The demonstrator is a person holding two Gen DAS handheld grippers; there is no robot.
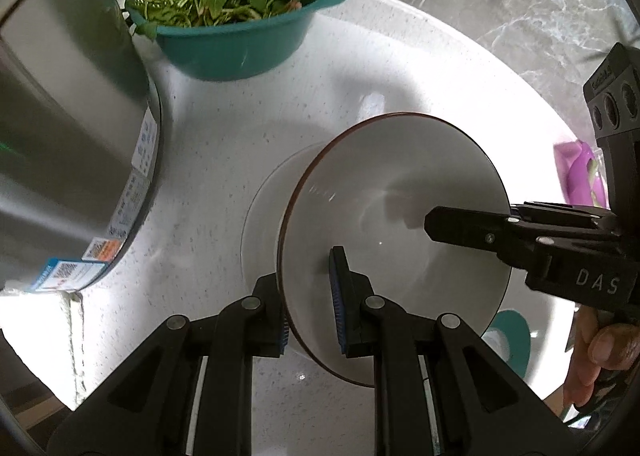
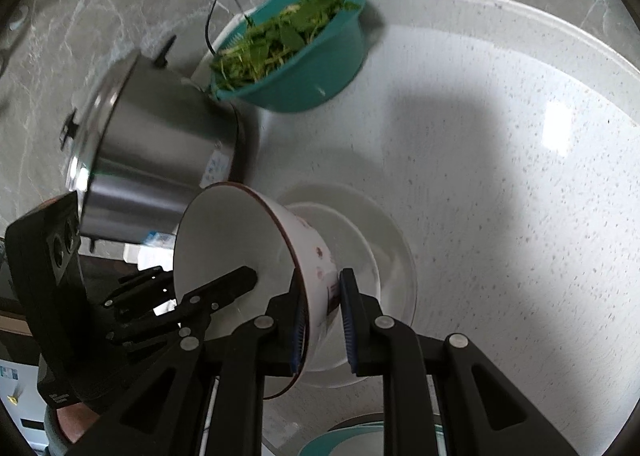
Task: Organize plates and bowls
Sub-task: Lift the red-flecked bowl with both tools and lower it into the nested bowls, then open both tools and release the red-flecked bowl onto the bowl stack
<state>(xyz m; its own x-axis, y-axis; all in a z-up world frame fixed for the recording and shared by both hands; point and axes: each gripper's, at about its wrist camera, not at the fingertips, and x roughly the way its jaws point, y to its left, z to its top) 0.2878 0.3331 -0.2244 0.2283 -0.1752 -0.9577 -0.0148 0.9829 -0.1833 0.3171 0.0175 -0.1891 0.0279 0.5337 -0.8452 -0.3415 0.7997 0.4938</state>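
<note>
A white bowl [image 1: 392,192] with a thin brown rim hangs tilted in the air, held on opposite sides. My left gripper [image 1: 310,308] is shut on its near rim, one blue pad inside and one outside. My right gripper [image 2: 323,326] is shut on the bowl wall [image 2: 316,256], which has small red flowers on the outside. Each gripper shows in the other's view: the right gripper [image 1: 440,220] and the left gripper [image 2: 236,282] each have a finger inside the bowl. A white plate [image 1: 260,216] [image 2: 396,256] lies on the table right under the bowl.
On the round white speckled table [image 2: 500,176] stand a steel pot [image 1: 68,116] [image 2: 160,144] and a teal colander [image 1: 236,52] [image 2: 304,68] of green leaves. A teal-rimmed dish [image 1: 516,340] lies at the near edge, and something purple [image 1: 580,172] is at the right. Marble floor lies beyond.
</note>
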